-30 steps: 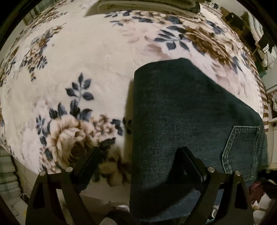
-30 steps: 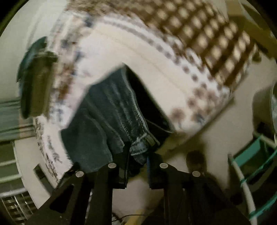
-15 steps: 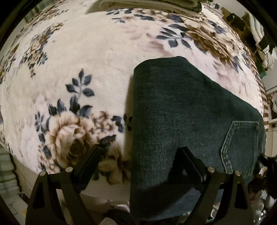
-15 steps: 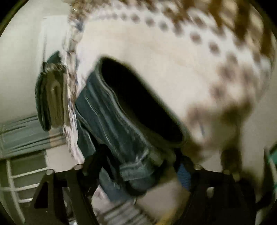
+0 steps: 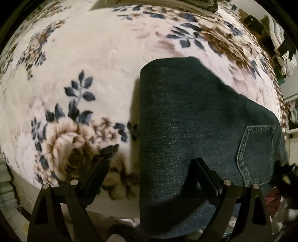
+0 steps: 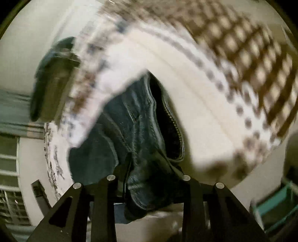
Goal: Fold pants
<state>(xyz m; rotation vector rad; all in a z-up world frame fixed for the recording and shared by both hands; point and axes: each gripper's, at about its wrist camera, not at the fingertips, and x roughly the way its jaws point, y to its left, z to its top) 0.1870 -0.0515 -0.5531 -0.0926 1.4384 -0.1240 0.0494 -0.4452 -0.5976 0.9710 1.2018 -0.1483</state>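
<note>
Dark blue jeans point(image 5: 186, 121) lie folded lengthwise on a floral blanket point(image 5: 83, 61), back pocket at the right, near end hanging over the bed edge. My left gripper point(image 5: 149, 171) is open above the bed edge; its right finger point(image 5: 206, 176) is over the denim, its left finger over the blanket. In the right wrist view the waistband end of the jeans point(image 6: 141, 130), zipper showing, hangs off the bed. My right gripper point(image 6: 149, 178) has bunched denim between its fingers; the view is blurred and the grip is unclear.
Folded bedding point(image 5: 149, 3) lies at the far edge of the bed. Clothes hang on a rack point(image 5: 279, 37) at the far right. A checked blanket side point(image 6: 242, 46) and a teal frame point(image 6: 275, 203) show beside the bed.
The right gripper has swung around at the waistband and its fingers stand closer together than half a second ago. The left gripper has barely moved; the jeans shifted slightly.
</note>
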